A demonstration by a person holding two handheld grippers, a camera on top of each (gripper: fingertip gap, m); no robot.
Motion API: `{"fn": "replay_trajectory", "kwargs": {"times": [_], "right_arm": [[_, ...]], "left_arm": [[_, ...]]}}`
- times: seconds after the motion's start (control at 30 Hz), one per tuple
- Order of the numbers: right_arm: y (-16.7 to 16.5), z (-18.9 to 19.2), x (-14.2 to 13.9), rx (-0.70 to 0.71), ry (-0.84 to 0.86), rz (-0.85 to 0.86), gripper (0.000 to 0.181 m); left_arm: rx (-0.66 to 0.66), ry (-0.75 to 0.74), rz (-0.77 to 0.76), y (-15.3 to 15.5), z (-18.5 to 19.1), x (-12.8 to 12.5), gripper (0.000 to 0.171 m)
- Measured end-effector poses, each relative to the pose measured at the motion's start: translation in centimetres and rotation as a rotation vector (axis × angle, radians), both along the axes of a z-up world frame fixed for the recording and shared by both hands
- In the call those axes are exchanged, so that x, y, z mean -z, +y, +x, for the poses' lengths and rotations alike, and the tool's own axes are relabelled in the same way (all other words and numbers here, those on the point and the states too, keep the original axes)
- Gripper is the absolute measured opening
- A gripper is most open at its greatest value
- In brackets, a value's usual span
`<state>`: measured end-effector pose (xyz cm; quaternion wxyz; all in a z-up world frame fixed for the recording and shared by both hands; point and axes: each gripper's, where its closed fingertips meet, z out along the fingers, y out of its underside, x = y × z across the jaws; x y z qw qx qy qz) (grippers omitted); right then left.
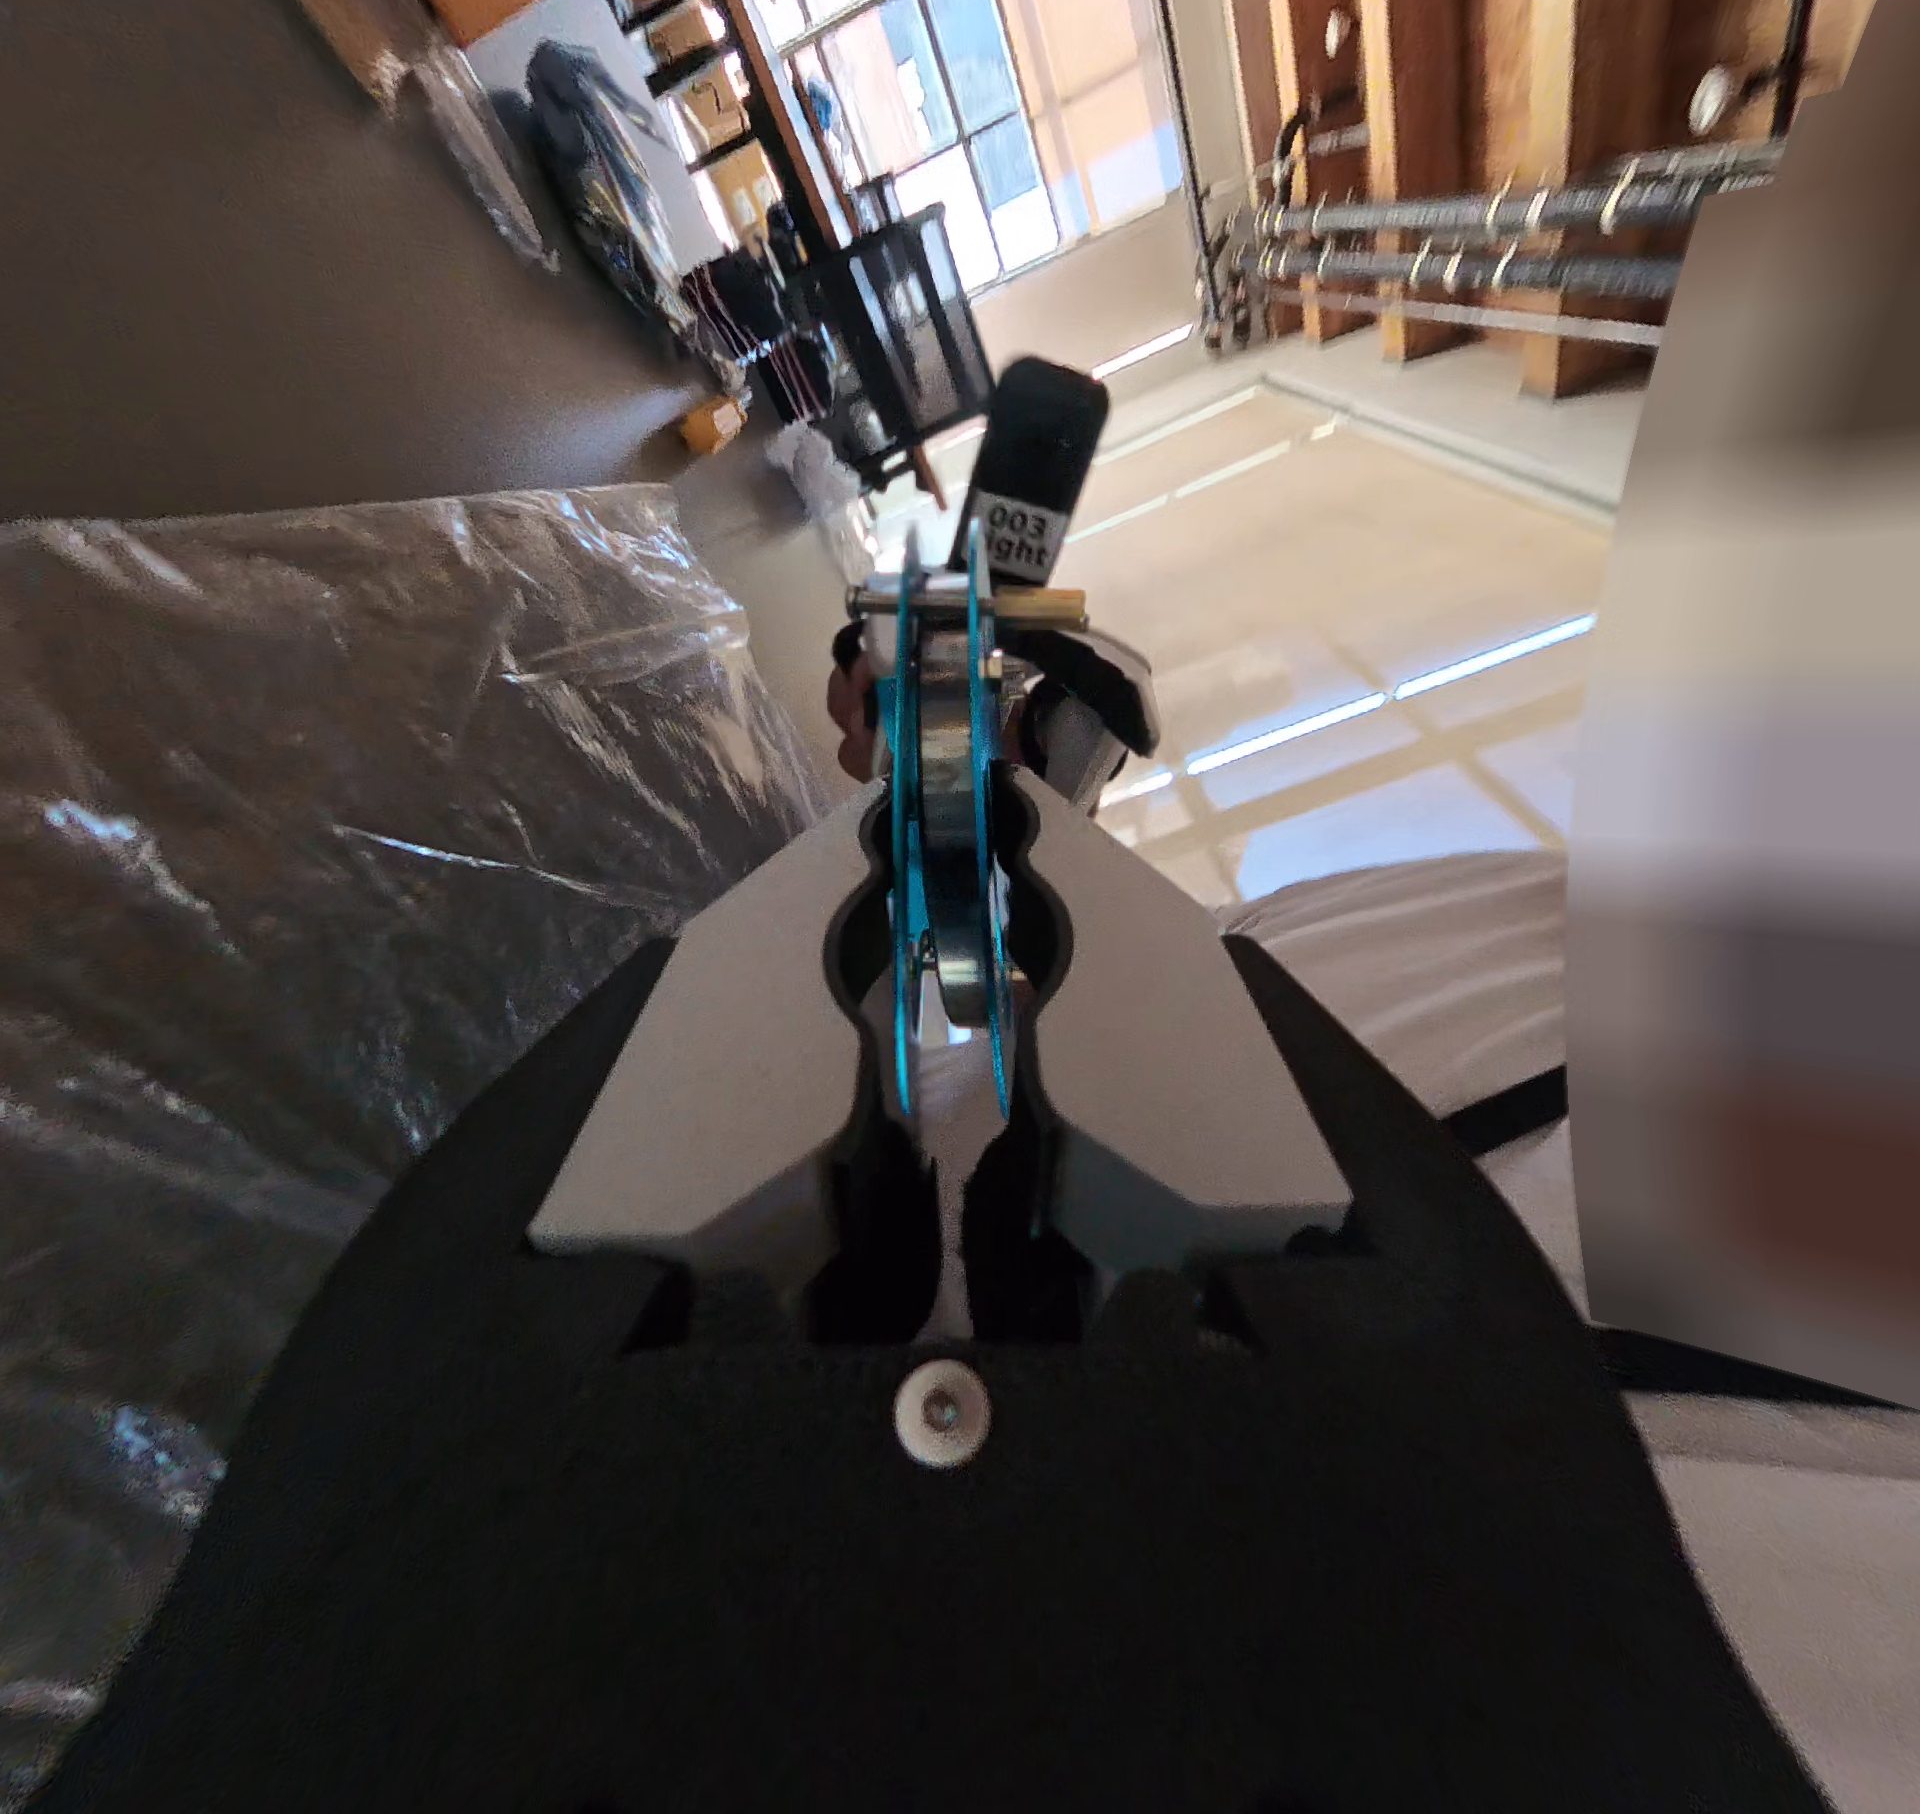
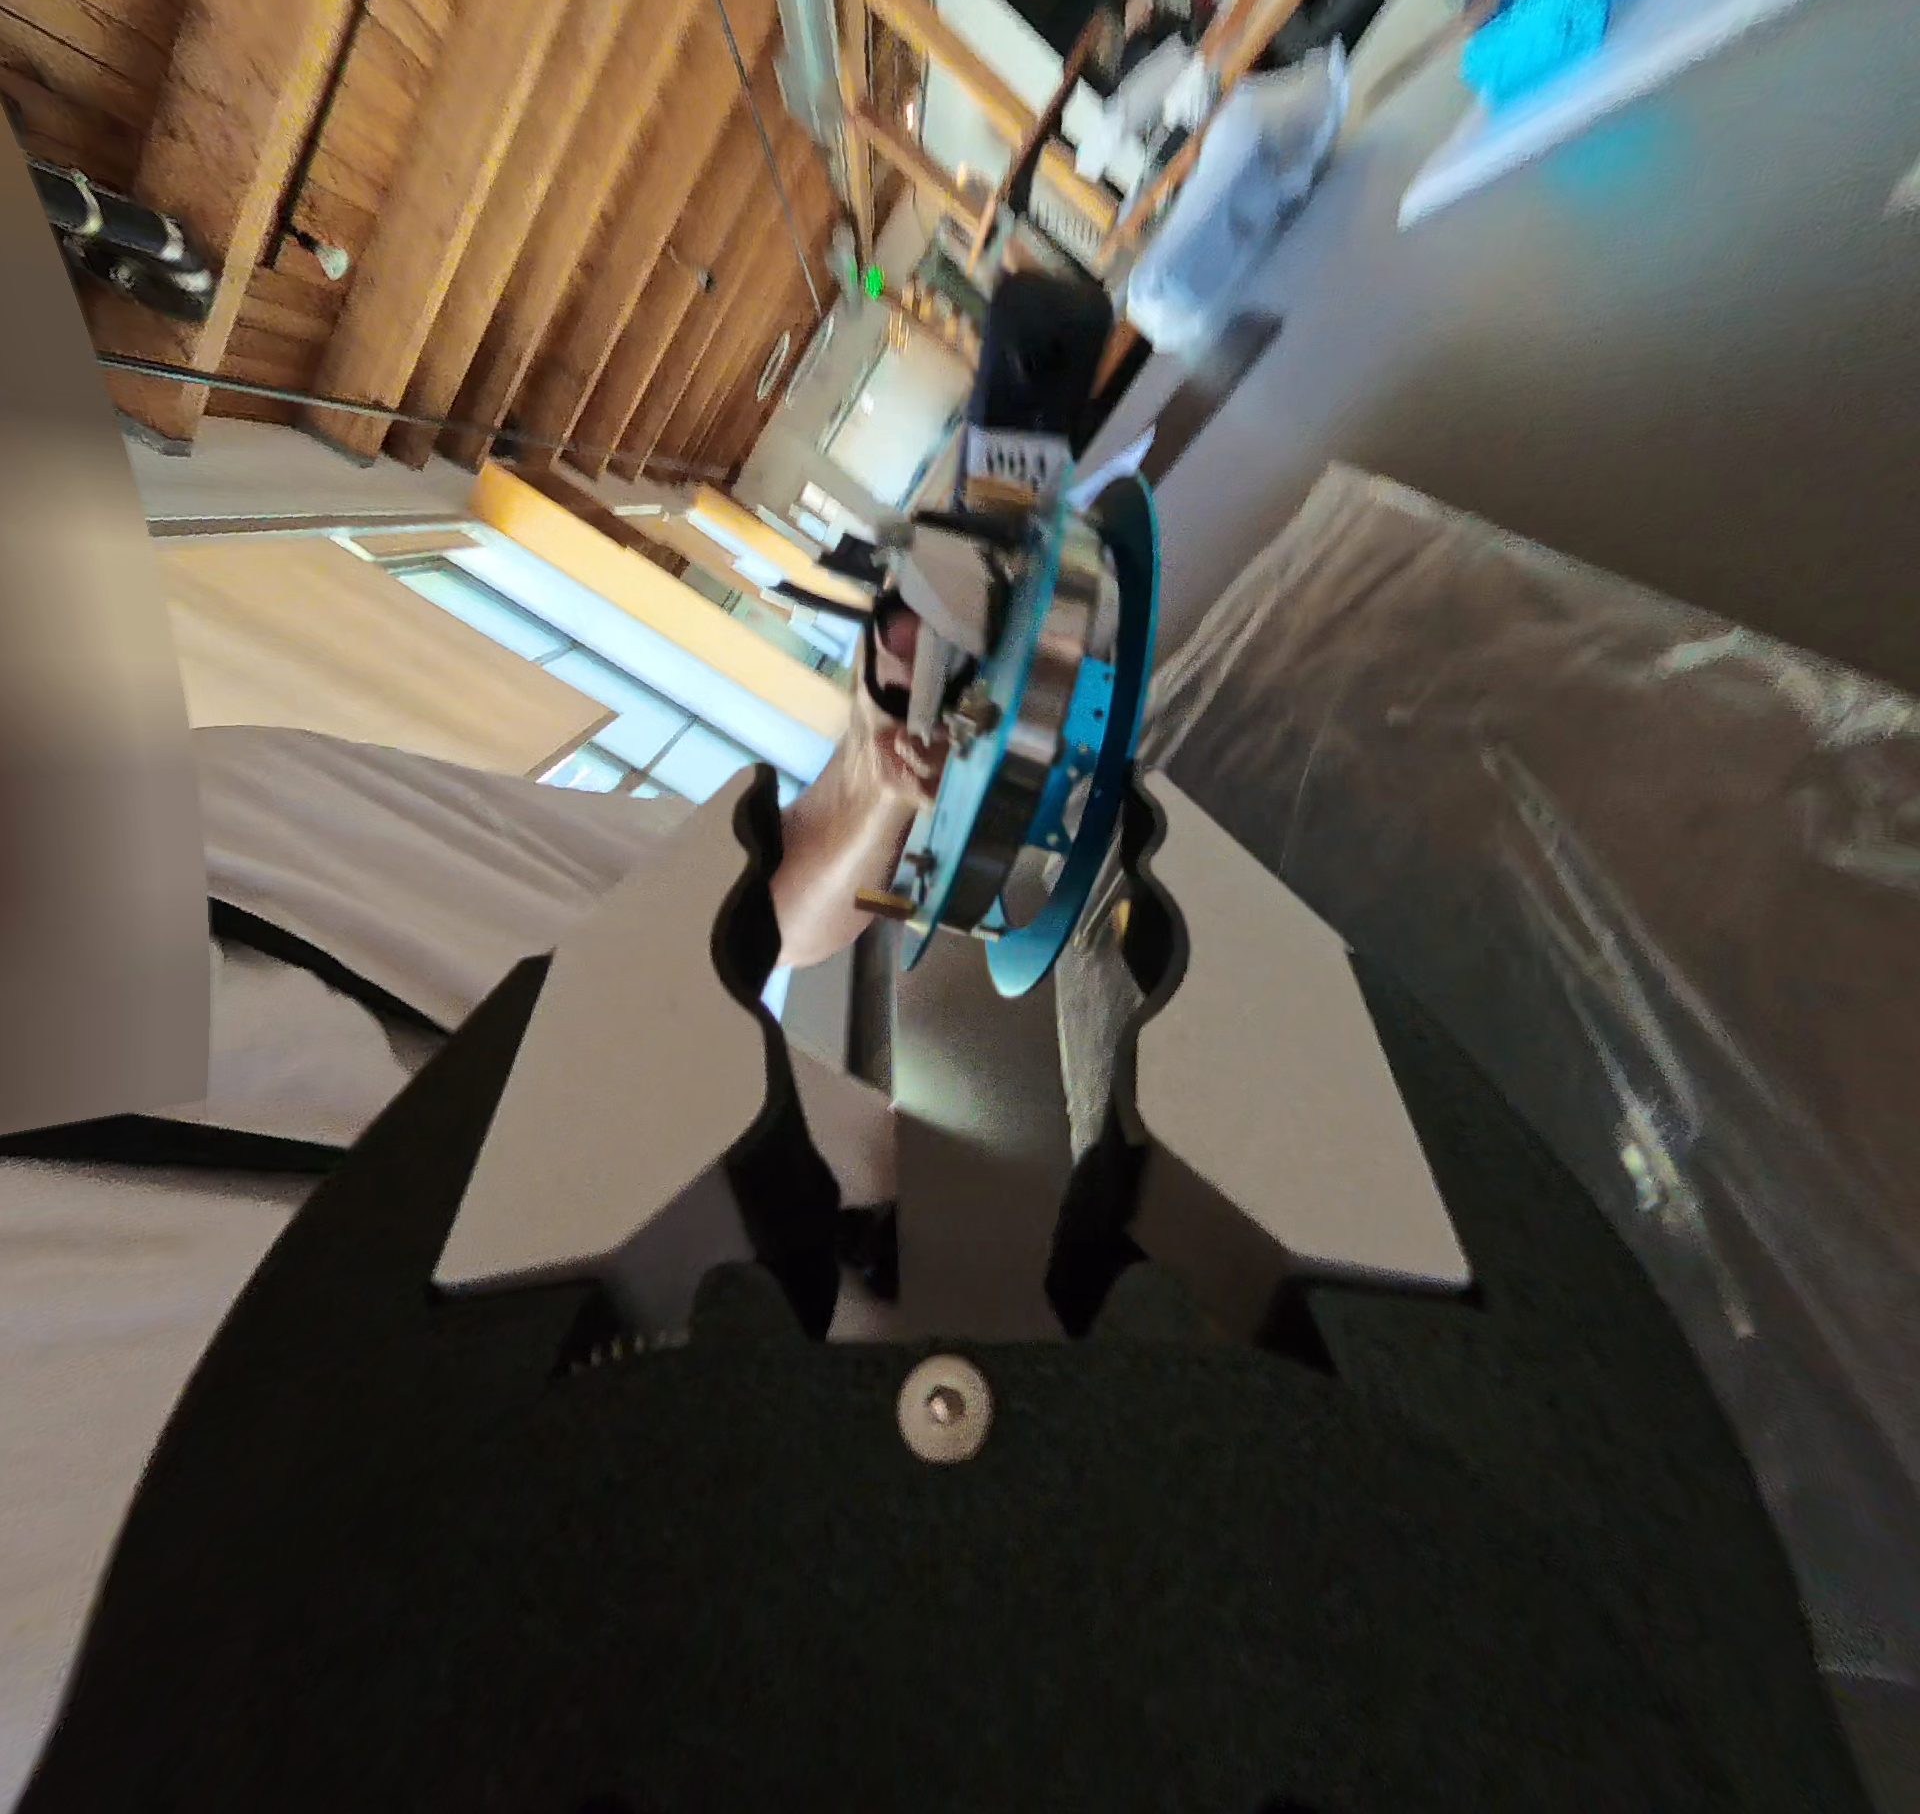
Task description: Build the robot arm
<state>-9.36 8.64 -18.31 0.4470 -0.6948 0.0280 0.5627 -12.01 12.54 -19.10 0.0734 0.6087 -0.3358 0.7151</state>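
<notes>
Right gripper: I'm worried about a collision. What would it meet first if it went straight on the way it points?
The blue disc assembly, just ahead between the tips of the right gripper's open jaws. A hand and the left gripper lie beyond it; blur leaves the depth uncertain.

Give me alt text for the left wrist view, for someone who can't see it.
The left hand-held gripper has its grey fingers closed on a round part made of two thin blue discs, seen edge-on. Beyond it the right hand-held gripper meets the same part, a hand beside it. Crinkled clear plastic sheeting lies left.
</notes>
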Motion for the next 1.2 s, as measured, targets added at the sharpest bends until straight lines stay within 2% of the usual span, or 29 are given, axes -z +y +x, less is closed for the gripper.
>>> {"fn": "replay_trajectory", "kwargs": {"times": [0.03, 0.13, 0.2, 0.27, 0.37, 0.47, 0.57, 0.7, 0.8, 0.83, 1.07, 1.17, 1.2], "right_arm": [[0.1, 0.6, -0.6, 0.036, -0.06, 0.067, 0.061], [-0.3, 1.9, -1.2, 0.074, -0.47, 0.312, 0.055], [-0.3, 2.4, -1.4, 0.104, -0.791, 0.497, 0.066], [-0.8, 0.6, -1.4, 0.045, -0.981, 0.633, 0.074], [-0.8, -1.6, 0.4, 0.001, -1.236, 0.733, 0.074], [0.3, -1.7, 3.3, -0.059, -1.565, 0.803, 0.079], [1.2, -1.0, 4.0, -0.078, -1.818, 0.965, 0.068], [1.9, -1.0, 3.6, -0.042, -1.928, 1.089, 0.058], [1.8, -1.5, 2.6, 0.004, -1.94, 1.177, 0.022], [1.7, -1.5, 2.3, 0.016, -1.949, 1.201, 0.019], [1.5, -1.4, 1.2, -0.164, -1.761, 1.047, 0.018], [1.4, -1.3, 0.6, -0.236, -1.64, 0.983, 0.015], [1.3, -1.3, 0.3, -0.252, -1.604, 0.984, 0.015]], "left_arm": [[-0.021, 0.003, -0.045, 0.3, 0.0, 0.0, 0.015], [-0.056, 0.024, -0.147, 1.2, -0.2, 0.0, 0.015], [-0.078, 0.055, -0.154, 1.6, -0.3, 0.3, 0.015], [-0.092, 0.087, -0.162, 1.9, -0.3, 0.7, 0.015], [-0.091, 0.114, -0.205, 2.0, -0.3, 1.1, 0.015], [-0.111, 0.157, -0.238, 2.3, -0.1, 1.7, 0.015], [-0.121, 0.186, -0.288, 2.4, -0.1, 2.0, 0.015], [-0.1, 0.207, -0.333, 1.9, 0.0, 2.0, 0.015], [-0.092, 0.213, -0.358, 1.6, 0.2, 2.0, 0.015], [-0.09, 0.215, -0.367, 1.6, 0.3, 2.1, 0.015], [-0.031, 0.218, -0.513, 0.9, 0.2, 1.8, 0.018], [0.009, 0.205, -0.555, 0.2, -0.2, 1.3, 0.036], [0.013, 0.19, -0.564, 0.0, -0.4, 1.1, 0.036]]}}
